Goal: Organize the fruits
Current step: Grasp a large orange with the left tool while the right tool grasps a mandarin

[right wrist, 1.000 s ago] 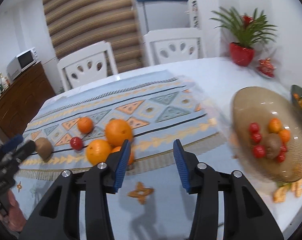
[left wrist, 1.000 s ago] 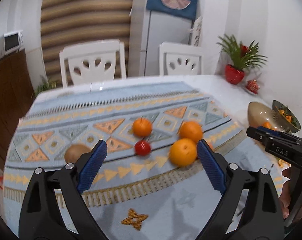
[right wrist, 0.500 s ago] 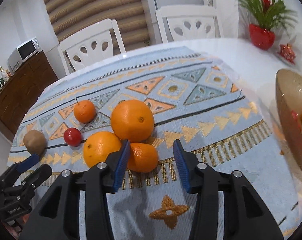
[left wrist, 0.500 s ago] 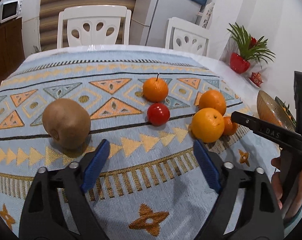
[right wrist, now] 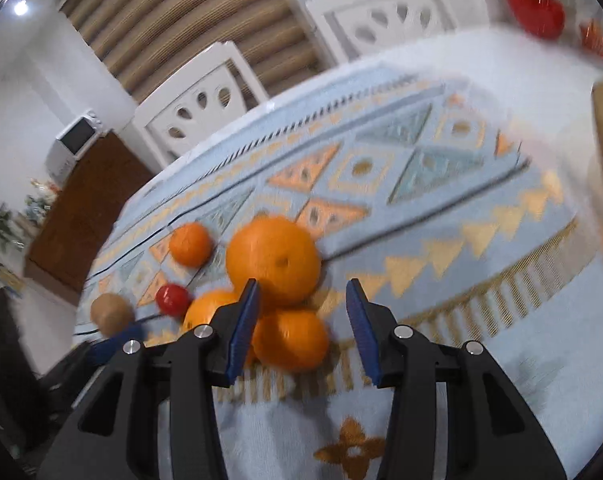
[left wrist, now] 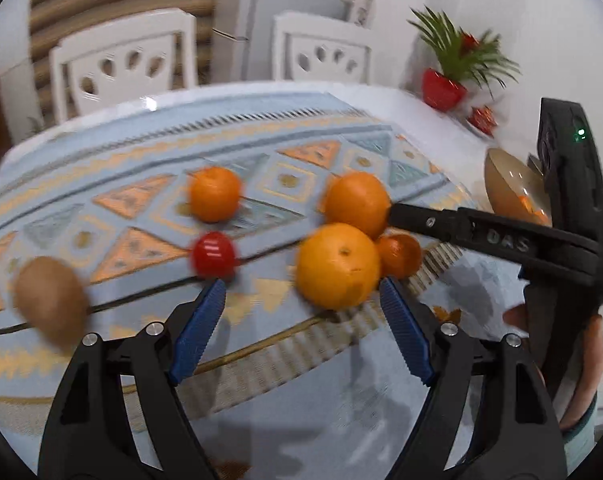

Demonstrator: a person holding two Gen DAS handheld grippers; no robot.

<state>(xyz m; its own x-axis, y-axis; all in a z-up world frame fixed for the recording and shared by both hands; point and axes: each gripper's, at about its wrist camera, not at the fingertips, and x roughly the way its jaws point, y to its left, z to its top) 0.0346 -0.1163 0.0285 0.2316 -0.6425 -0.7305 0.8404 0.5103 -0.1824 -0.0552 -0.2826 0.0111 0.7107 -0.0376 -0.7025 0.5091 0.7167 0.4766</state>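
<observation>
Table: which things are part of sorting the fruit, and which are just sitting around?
Job: oranges, small tangerine, tomato, kiwi, bowl, left gripper, right gripper.

Lying about: potted plant, chairs, microwave.

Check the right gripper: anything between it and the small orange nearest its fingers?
Nothing visible. The right gripper is open with the small orange just ahead, partly between its fingers. The big orange sits behind it and another orange at its left, both crowding close.
</observation>
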